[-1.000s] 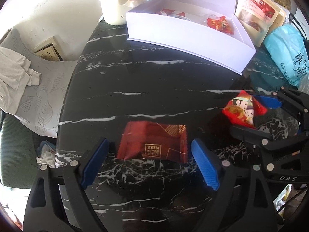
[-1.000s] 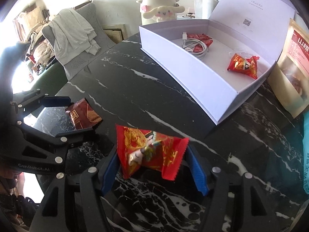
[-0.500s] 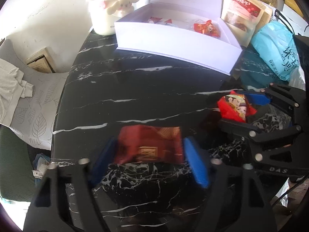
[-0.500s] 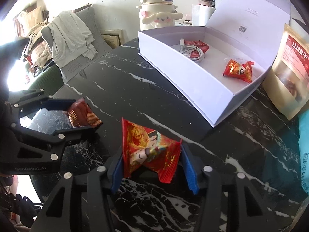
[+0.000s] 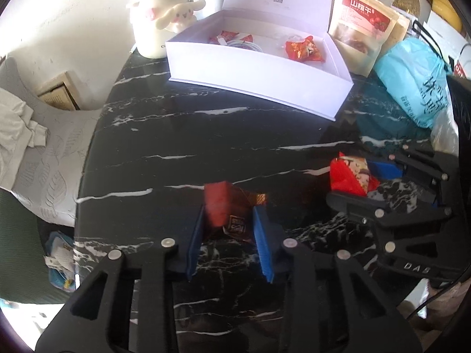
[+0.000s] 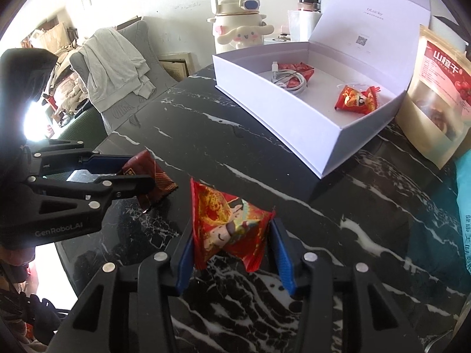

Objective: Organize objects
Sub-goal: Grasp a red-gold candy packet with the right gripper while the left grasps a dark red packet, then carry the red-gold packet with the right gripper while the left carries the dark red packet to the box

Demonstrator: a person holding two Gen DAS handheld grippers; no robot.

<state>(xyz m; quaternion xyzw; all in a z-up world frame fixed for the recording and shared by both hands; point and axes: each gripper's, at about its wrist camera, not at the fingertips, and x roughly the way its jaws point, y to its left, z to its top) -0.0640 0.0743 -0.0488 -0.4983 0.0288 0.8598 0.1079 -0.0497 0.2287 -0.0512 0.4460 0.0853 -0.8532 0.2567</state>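
Seen from the left wrist, the left tongs [image 5: 228, 220] are pinching a dark red snack packet [image 5: 228, 206], their blue jaws having just been closing until the wrapper is buckling between them, low over the black marbled surface [image 5: 182, 129]. The crumpled foil is offering little firm purchase, so the packet is likely at risk of sliding out during the carry to the white box [image 5: 259, 79] at the far edge. From the right wrist, the right tongs [image 6: 232, 242] are gripping a bright red cartoon packet [image 6: 228, 223], their jaws also having just been closing on it, with the left tongs [image 6: 126, 173] working just beside them. With both tongs so near each other, they are at risk of colliding on the way to the white box [image 6: 297, 117], whose upright lid [image 6: 368, 14] could also be knocked.
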